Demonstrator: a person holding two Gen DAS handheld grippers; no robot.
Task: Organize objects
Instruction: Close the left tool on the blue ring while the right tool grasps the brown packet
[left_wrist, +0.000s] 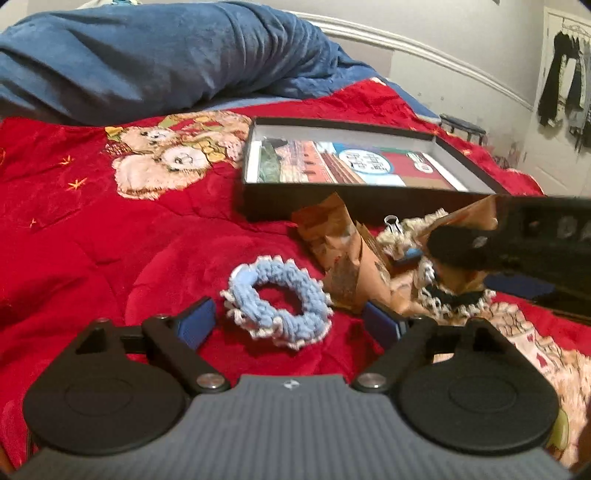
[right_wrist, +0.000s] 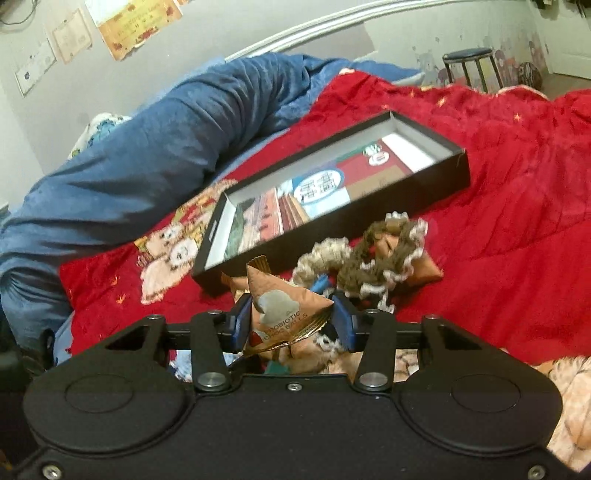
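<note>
On the red bedspread (left_wrist: 92, 240) lies a light blue crocheted scrunchie (left_wrist: 279, 306). My left gripper (left_wrist: 288, 325) stands wide open around its near side, with neither blue pad touching it. My right gripper (right_wrist: 290, 321) is shut on a brown triangular snack packet (right_wrist: 284, 310), lifted a little above the pile. Beyond it sits a shallow black box (right_wrist: 436, 179), open-topped, with a printed card lying flat inside. In the left wrist view the same box (left_wrist: 280, 199) is at centre right.
A pile lies in front of the box: more brown packets (left_wrist: 340, 251), a cream scrunchie (right_wrist: 325, 258), a brown scrunchie (right_wrist: 384, 254), a black-and-white one (left_wrist: 454, 299) and a binder clip (left_wrist: 391, 221). A blue blanket (left_wrist: 147, 62) is bunched at the back. A stool (right_wrist: 469, 59) stands past the bed.
</note>
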